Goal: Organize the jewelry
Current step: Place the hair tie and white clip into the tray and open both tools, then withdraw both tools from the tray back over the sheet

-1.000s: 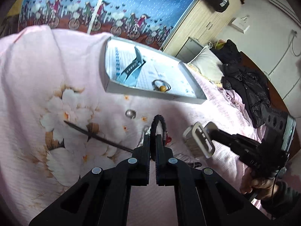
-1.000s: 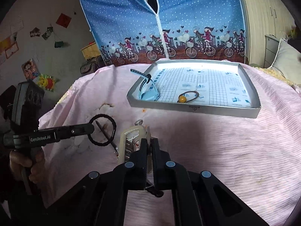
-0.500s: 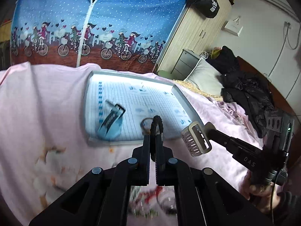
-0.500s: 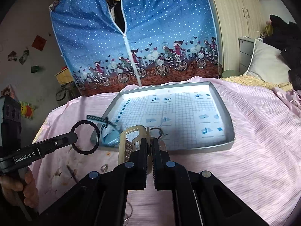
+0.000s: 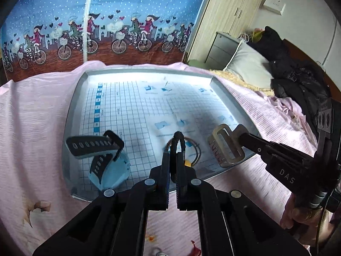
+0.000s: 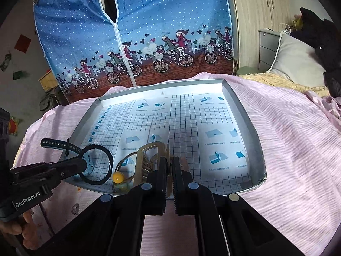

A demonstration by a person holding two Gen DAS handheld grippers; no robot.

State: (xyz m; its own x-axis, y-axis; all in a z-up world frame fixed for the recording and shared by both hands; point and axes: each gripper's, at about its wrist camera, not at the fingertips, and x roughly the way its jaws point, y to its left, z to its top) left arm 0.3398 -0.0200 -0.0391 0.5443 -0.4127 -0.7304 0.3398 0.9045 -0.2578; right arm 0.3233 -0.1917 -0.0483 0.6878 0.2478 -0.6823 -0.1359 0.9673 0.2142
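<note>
A silver tray [image 5: 73, 111] lined with grid paper lies on the pink bedspread. In it are a blue watch with a black strap [image 5: 102, 155] and a thin bracelet with a yellow bead [image 6: 118, 177]. My left gripper [image 5: 176, 155] is shut on a black hair tie [image 5: 178, 137], held upright over the tray's near edge. My right gripper [image 6: 169, 164] is shut on a beige hair claw clip [image 6: 149, 155], also over the near edge. The right wrist view shows the left gripper [image 6: 82, 164] with the hair tie [image 6: 111, 162] above the watch strap [image 6: 57, 144].
The pink bedspread [image 6: 298, 149] surrounds the tray. A small silver ring [image 6: 75, 208] lies on it in front of the tray. Small red bits [image 5: 195, 249] lie near my left gripper's base. A pillow [image 6: 294, 64], dark clothes [image 5: 298, 81] and a blue fabric wardrobe [image 6: 149, 21] stand behind.
Both grippers have moved forward from above the bedspread to over the tray's near edge, still holding the hair tie and the clip. The tray now fills the middle of both views.
</note>
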